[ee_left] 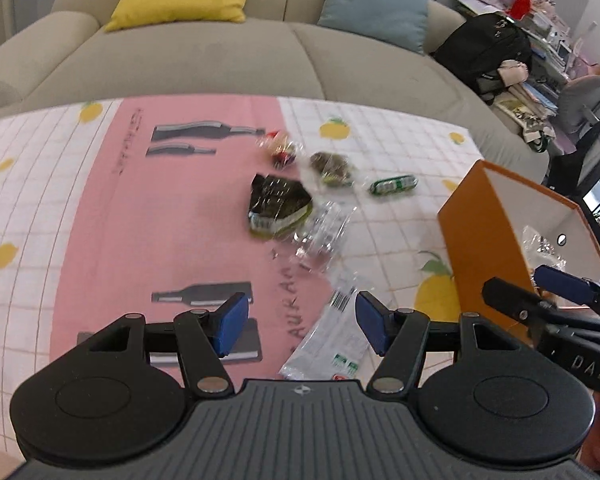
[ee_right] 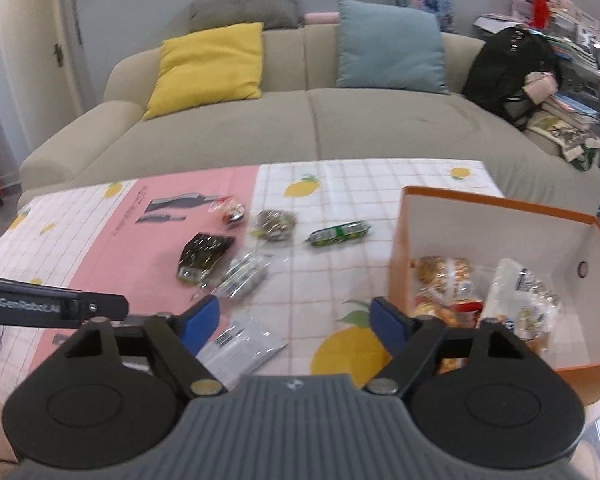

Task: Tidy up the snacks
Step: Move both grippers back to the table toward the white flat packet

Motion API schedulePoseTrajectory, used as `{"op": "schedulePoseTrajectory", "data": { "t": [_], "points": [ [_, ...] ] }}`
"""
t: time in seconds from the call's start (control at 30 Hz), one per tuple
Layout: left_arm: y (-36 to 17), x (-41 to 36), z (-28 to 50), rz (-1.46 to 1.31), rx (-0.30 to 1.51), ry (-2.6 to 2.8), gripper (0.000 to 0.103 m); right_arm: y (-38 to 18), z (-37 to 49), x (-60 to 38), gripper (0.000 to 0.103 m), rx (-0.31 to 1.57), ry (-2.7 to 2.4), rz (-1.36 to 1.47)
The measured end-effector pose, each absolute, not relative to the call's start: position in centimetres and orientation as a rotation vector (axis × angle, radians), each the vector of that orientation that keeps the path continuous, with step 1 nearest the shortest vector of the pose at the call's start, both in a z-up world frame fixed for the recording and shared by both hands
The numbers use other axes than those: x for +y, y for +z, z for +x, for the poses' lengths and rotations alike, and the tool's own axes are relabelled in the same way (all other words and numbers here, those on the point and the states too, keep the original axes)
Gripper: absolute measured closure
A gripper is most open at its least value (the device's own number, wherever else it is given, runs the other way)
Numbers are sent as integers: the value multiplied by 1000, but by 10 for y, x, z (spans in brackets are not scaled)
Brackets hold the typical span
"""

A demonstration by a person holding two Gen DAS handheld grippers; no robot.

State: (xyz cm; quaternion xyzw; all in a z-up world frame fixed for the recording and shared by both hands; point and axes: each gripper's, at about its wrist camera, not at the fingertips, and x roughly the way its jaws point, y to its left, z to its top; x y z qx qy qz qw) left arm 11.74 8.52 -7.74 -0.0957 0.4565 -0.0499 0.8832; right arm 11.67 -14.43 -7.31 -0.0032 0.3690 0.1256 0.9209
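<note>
Both my left gripper [ee_left: 302, 322] and right gripper [ee_right: 292, 320] gape empty; loose snacks mid-frame await the orange box [ee_right: 500, 216] at right.

glossy plastic snack wrappers [ee_left: 280, 204], matt cardboard box [ee_right: 500, 216]

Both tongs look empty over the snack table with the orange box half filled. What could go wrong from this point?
1. The white flat packet lies thin against the cloth just ahead of the left tongs; open pads may slide over it or bunch the tablecloth.
2. The right tongs sit close to the orange box; a careless swing could knock its wall.
3. The clear crinkly bag touches the dark green packet, so a grab might drag both.
</note>
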Motion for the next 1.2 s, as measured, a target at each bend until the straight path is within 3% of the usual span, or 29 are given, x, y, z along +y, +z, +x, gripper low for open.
{"op": "schedulePoseTrajectory", "data": {
  "t": [0.13,0.27,0.37,0.47,0.6,1.0,1.2],
  "points": [
    [-90,89,119,-189,982,-97,32,-90,117,-127,40,791,297,-48],
    [-100,92,120,-153,1011,-60,32,-112,129,-111,40,881,303,-58],
    [-107,99,124,-156,1033,-16,32,-129,145,-104,37,974,282,-6],
    [-110,107,128,-172,1038,9,32,-144,159,-97,21,1045,259,63],
    [-114,116,136,-188,1041,42,32,-164,172,-80,16,1132,219,98],
    [-132,129,145,-198,1080,69,32,-190,172,-34,11,1112,241,-82],
    [-139,125,149,-187,1099,56,32,-189,175,-45,19,1087,293,-160]
  ]
}}
